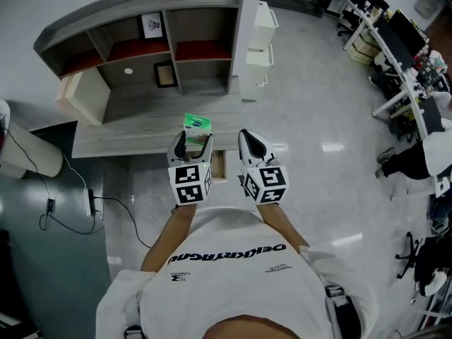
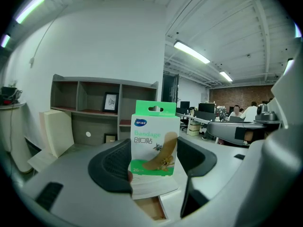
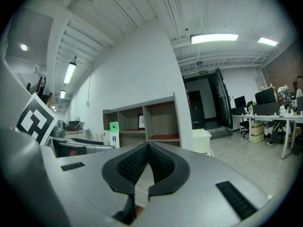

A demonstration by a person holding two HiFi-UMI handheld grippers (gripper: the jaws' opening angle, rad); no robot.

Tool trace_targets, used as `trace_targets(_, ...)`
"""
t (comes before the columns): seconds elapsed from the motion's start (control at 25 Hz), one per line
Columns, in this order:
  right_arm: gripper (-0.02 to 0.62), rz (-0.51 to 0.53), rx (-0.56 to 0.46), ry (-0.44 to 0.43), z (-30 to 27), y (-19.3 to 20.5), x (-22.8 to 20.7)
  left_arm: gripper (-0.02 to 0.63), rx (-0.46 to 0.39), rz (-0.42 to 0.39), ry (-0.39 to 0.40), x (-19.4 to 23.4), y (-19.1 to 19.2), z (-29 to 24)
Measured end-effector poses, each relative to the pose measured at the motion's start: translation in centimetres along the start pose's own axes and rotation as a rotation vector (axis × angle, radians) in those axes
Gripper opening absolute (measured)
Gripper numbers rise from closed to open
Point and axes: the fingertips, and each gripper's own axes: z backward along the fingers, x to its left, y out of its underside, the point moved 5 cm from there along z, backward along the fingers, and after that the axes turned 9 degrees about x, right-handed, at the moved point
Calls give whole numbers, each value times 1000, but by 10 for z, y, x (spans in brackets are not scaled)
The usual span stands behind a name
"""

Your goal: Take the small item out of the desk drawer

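Bandage box (image 2: 154,143): sits gripped upright in left gripper (image 1: 194,140) jaws, above the counter (image 1: 134,129) edge and seemingly open drawer (image 1: 219,165); right gripper (image 3: 147,148) jaws closed, empty; removal looks nearly complete, next needing a steady set-down.

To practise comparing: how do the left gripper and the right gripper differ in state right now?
The left gripper has its jaws wide apart, clamped on an upright green-and-white bandage box; the right gripper has its jaws together. So the left gripper is loaded, while the right gripper holds nothing. Both are held side by side at the desk's front edge.
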Motion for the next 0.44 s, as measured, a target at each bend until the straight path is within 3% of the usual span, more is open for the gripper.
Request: trace_targets(0.44,31,1,5,-5,1,4,-3,311,-6,-4,-13,-3,1,2)
